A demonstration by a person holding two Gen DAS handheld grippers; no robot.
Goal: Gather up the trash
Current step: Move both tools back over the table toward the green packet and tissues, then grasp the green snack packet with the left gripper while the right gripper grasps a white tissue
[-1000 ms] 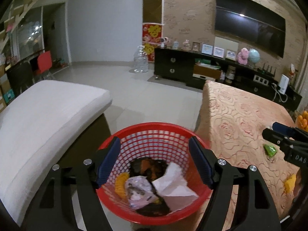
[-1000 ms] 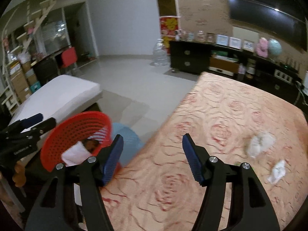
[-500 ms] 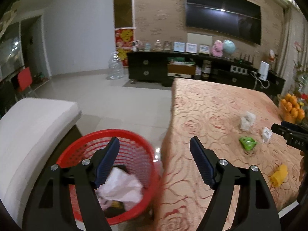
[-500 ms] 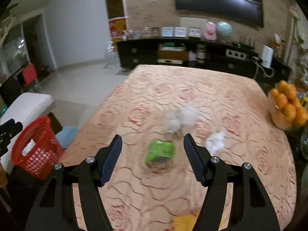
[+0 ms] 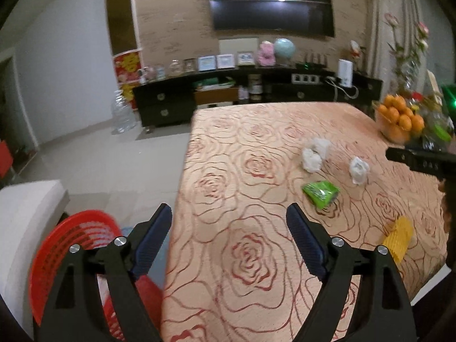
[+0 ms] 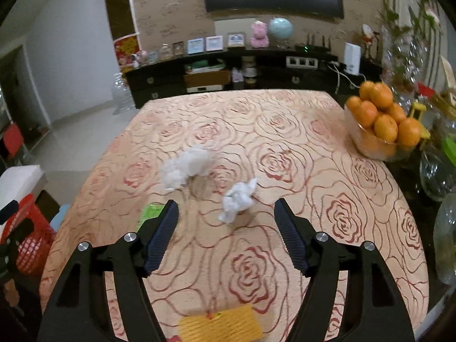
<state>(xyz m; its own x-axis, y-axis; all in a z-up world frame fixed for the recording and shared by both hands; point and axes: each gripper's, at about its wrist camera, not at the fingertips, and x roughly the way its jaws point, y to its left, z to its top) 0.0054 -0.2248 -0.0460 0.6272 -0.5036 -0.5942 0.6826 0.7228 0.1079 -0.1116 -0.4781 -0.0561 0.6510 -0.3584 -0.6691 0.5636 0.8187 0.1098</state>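
Note:
On the rose-patterned table [image 5: 242, 176] lie a large crumpled white tissue [image 6: 186, 168], a small crumpled tissue [image 6: 238, 199], a green wrapper [image 5: 320, 193] and a yellow foam net [image 6: 221, 326]. The same tissues show in the left wrist view [image 5: 315, 154] [image 5: 358, 169], as does the yellow net [image 5: 399, 238]. My right gripper [image 6: 226, 216] is open and empty above the small tissue. My left gripper [image 5: 229, 222] is open and empty over the table's left edge. The red basket [image 5: 62, 256] sits low at the left, partly hidden by my left gripper.
A glass bowl of oranges [image 6: 382, 122] stands at the table's right edge, with glassware [image 6: 436, 171] beside it. A white cushioned seat [image 5: 25, 211] is beside the basket. A dark TV cabinet [image 5: 228, 94] lines the far wall.
Both grippers have swung right, from over the basket to over the table. The basket has slid to the lower left of both views. Both grippers stay open and empty.

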